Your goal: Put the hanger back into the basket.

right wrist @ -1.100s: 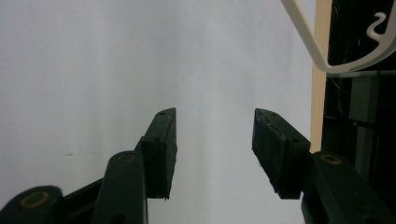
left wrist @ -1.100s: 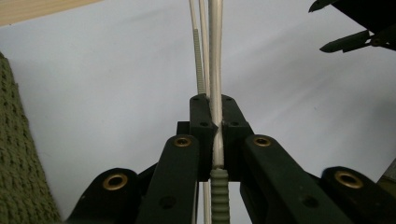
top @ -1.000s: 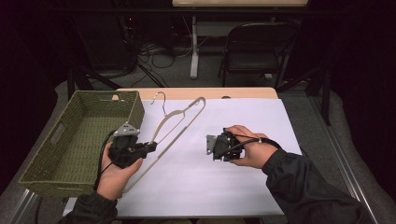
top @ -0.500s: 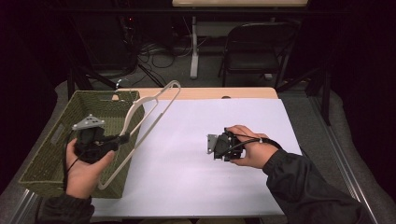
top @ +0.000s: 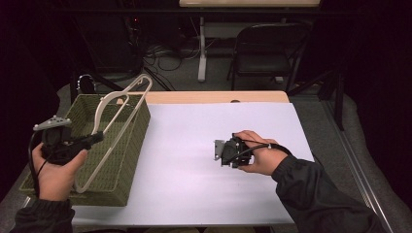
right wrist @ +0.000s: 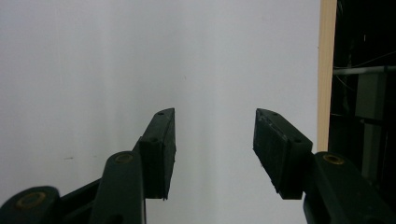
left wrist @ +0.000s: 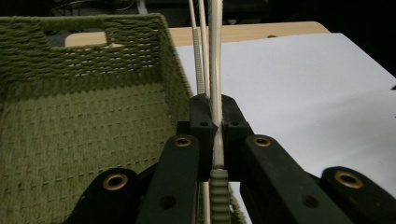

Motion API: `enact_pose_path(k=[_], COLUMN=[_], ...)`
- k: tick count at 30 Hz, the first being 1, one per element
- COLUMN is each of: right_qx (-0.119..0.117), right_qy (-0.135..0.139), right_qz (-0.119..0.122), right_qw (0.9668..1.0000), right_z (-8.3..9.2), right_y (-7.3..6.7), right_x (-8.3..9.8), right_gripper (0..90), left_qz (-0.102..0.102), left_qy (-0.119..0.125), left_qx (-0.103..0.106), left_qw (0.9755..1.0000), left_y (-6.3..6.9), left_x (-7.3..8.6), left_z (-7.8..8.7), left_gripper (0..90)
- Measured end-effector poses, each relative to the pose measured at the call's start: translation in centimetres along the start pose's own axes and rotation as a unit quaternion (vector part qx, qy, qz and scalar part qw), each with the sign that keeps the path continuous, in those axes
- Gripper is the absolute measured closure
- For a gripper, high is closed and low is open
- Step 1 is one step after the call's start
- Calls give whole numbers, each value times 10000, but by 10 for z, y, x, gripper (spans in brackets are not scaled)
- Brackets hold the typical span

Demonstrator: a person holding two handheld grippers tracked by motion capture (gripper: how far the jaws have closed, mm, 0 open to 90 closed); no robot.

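Over the green woven basket (top: pixel 125 145) at the left of the worktop (top: pixel 194 184), seen from above, the left tool (top: pixel 95 138) is carrying a cream clothes hanger (top: pixel 116 124) by one of its long bars. The hanger sits tilted, with its hook end sticking up past the basket's far rim and its lower end down by the near wall. My guess is it's held out by one bar like that so it can be lowered lengthwise into the basket. The right tool (top: pixel 218 151) rests low on the white sheet, well apart from the basket, so it looks parked out of the way.

In the left gripper view, the jaws are clamped tight on the hanger's pale bar (left wrist: pixel 215 93), with a ribbed grippy section just below the pads. The basket's inside (left wrist: pixel 84 135) is right there on the left, so the drop looks lined up.

In the right gripper view, the jaws stand wide apart with nothing between them, just the white sheet (right wrist: pixel 116 70) and a strip of wooden edge (right wrist: pixel 327 70).
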State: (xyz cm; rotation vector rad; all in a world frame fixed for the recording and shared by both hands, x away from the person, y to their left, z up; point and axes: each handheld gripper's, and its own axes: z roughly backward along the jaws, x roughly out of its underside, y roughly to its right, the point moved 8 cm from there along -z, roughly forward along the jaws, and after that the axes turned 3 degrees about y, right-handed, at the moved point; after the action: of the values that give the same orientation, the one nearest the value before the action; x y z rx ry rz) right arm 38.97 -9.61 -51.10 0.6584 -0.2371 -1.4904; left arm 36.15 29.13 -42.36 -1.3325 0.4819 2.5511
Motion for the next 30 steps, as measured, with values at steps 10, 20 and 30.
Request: enact_pose_path(k=[10, 20, 30], right_qx=[3, -10, -26], right_qy=[-4, -26, -37], right_qz=[22, 23, 5], right_qw=[10000, 10000, 10000], right_z=[-1, -2, -4], right_y=[1, 0, -1], right_x=[1, 0, 0], right_gripper=[493, 493, 491], left_qz=[143, -123, -735], left_qy=[-28, -87, -322], left_qx=[-385, -175, 72], left_qw=[9992, 9997, 9967], left_y=[-37, -64, -84], left_x=[3, 6, 9], left_z=[4, 8, 5], left_gripper=[869, 869, 869])
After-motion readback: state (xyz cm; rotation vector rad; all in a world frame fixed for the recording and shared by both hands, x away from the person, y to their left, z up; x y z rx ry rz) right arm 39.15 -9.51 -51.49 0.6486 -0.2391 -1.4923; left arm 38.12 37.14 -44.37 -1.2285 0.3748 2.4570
